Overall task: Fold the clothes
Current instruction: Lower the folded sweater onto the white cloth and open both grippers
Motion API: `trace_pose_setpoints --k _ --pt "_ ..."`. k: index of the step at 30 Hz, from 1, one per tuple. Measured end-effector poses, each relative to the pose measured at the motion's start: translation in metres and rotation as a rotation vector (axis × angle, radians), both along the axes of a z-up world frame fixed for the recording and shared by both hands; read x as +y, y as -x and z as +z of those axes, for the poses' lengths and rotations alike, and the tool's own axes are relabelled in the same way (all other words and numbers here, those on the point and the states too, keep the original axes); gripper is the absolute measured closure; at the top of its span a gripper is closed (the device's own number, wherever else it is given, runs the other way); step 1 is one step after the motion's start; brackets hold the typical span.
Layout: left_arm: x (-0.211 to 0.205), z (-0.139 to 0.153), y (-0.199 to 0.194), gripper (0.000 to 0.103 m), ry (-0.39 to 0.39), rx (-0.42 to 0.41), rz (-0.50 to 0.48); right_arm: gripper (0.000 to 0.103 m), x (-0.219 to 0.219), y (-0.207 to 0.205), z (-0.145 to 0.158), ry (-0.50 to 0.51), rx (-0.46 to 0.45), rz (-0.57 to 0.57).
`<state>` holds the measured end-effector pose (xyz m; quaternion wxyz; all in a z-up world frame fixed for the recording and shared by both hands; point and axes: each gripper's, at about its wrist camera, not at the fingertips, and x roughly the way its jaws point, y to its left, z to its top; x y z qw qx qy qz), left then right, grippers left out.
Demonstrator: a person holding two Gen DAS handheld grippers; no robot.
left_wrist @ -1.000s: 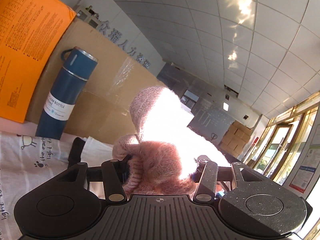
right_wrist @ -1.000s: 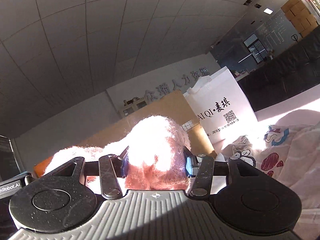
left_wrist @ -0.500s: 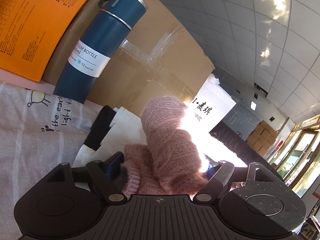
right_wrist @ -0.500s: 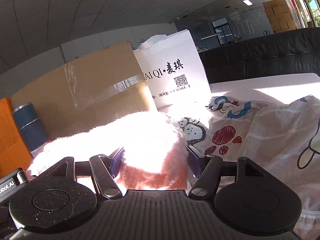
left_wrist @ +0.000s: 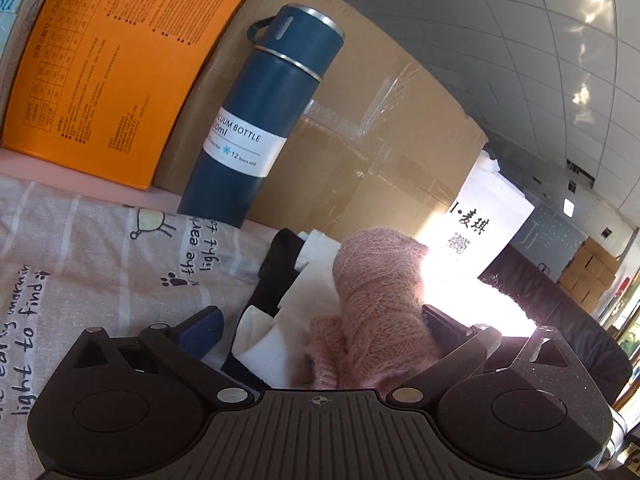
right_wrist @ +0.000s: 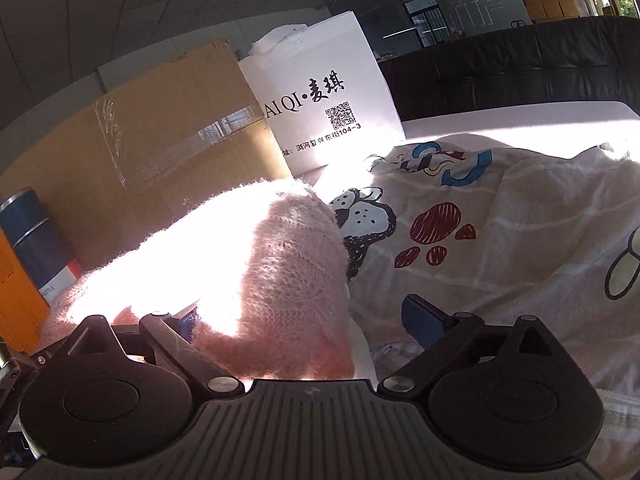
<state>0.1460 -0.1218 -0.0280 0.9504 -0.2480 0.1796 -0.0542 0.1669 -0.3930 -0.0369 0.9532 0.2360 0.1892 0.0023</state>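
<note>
So both grippers are wide open right now. The left gripper [left_wrist: 320, 320] has just been spreading its jaws, and the fuzzy pink sweater [left_wrist: 376, 300] sits loose between them, leaning toward the right-hand finger; I can't tell if it brushes that finger, but nothing is squeezing it. Same deal with the right gripper [right_wrist: 308, 316]: jaws have just been opening, pink knit bunched against the left-hand finger [right_wrist: 188, 320], the other finger well clear of it.

The sweater lies straight ahead of both grippers, a lumpy roll with its long axis running roughly sideways from one gripper to the other, each sitting at one end. Neither hand looks nearer. My guess is the fold has been set down and the next move is backing out without dragging the fluff along.

It's resting on a small stack: one cream garment [left_wrist: 304, 300] and one black one [left_wrist: 276, 272] underneath, from what I can see. All of that is on one cartoon-print sheet [right_wrist: 500, 220].

Behind: one blue vacuum bottle [left_wrist: 260, 120], one taped cardboard box [left_wrist: 360, 140], one orange box [left_wrist: 112, 60], one white paper bag [right_wrist: 320, 100]. One black sofa [right_wrist: 500, 72] further back.
</note>
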Motion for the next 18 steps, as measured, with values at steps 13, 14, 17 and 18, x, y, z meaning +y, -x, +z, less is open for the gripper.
trace_pose_setpoints --k 13,14,17,18 --pt "0.067 0.048 0.109 0.0 -0.252 -0.167 0.087 0.0 -0.035 0.03 0.003 -0.232 -0.129 -0.175" --pt "0.072 0.053 0.118 0.0 -0.288 -0.184 0.095 0.0 -0.032 0.035 0.005 -0.213 -0.14 -0.192" --pt "0.091 0.074 0.149 0.0 -0.424 -0.251 0.117 0.0 -0.021 0.055 0.014 -0.15 -0.181 -0.226" --pt "0.097 0.084 0.159 0.0 -0.469 -0.279 0.128 0.0 -0.016 0.064 0.018 -0.132 -0.198 -0.225"
